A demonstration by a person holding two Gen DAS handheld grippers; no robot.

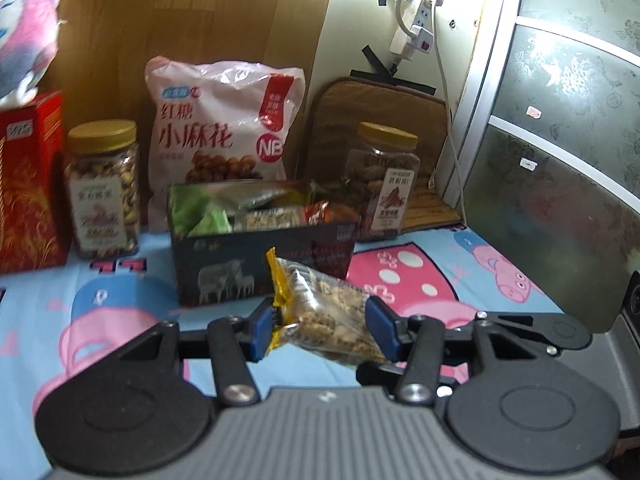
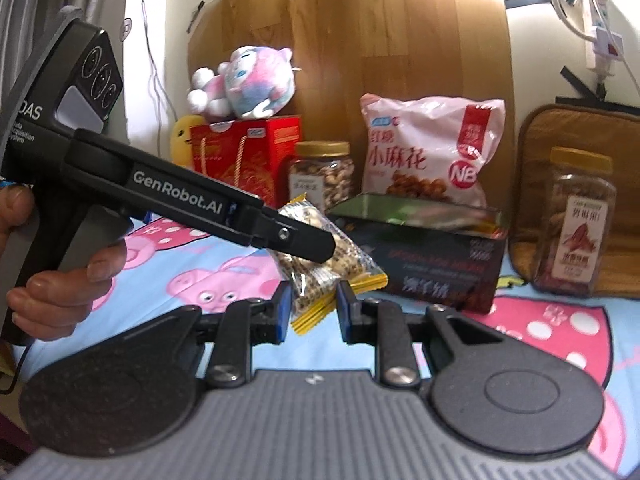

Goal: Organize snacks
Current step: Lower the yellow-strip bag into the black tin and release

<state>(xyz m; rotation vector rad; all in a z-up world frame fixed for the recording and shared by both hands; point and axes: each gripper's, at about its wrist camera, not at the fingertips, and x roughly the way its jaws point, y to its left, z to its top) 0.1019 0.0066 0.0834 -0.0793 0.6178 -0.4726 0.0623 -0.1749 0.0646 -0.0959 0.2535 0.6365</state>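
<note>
Clamped across its width between the blue pads of the left gripper (image 1: 320,326), a clear-wrapped snack bar (image 1: 324,314) with yellow crimped ends hangs tilted above the cartoon-pig bedsheet (image 1: 120,300). In the right wrist view the right gripper (image 2: 311,312) pinches a second, similar bar (image 2: 310,296) by its lower end (its pads nearly together on the wrapper), just beneath the left tool's fingers. Both bars sit just in front of the dark open box (image 1: 264,264), already stocked with packets. Behind the box lean a pink pastry bag (image 1: 224,124) and two gold-lidded jars (image 1: 103,188) (image 1: 382,180). A red gift box (image 1: 30,184) carries a plush toy (image 2: 244,82). A hand (image 2: 56,280) grips the left tool's handle.
</note>
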